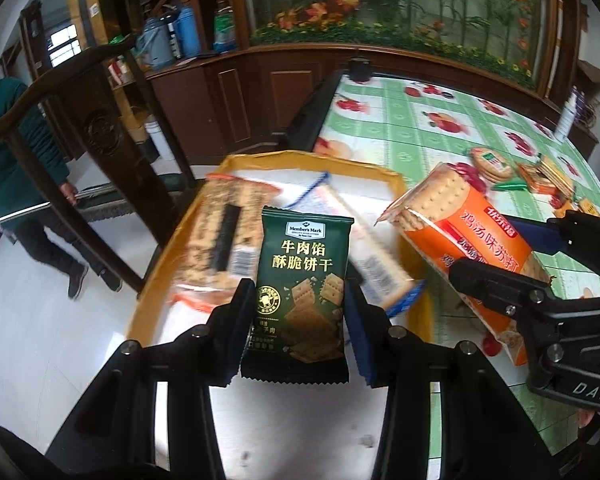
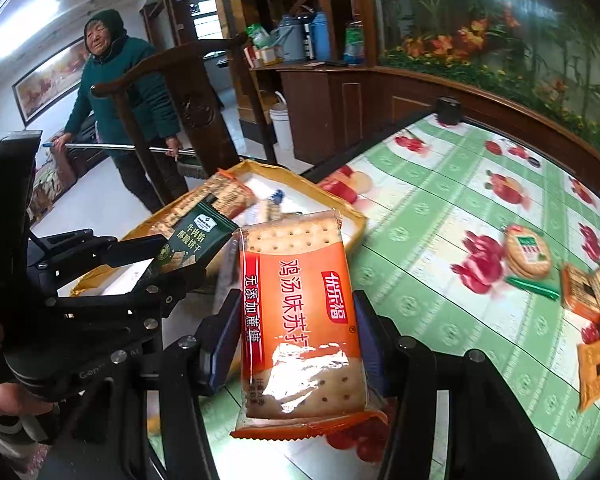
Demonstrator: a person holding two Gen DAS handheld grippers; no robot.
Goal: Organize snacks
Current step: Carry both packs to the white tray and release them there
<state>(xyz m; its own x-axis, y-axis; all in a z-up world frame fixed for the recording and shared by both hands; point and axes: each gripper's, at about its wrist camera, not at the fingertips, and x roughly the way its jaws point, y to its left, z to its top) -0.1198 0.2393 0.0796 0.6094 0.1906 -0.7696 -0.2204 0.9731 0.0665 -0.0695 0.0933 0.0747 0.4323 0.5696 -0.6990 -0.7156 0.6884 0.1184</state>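
Left wrist jaws clamp green packet (image 1: 300, 296); right's, orange packet (image 2: 300, 320).

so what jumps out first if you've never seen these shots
Two snack packs held up at once: the left tongs clamp a dark green foil cracker packet, and the right tongs clamp an orange plastic soda cracker pack. Just beyond them sits a yellow-rimmed cardboard tray already holding cracker packs, at the edge of a green fruit-print tablecloth.
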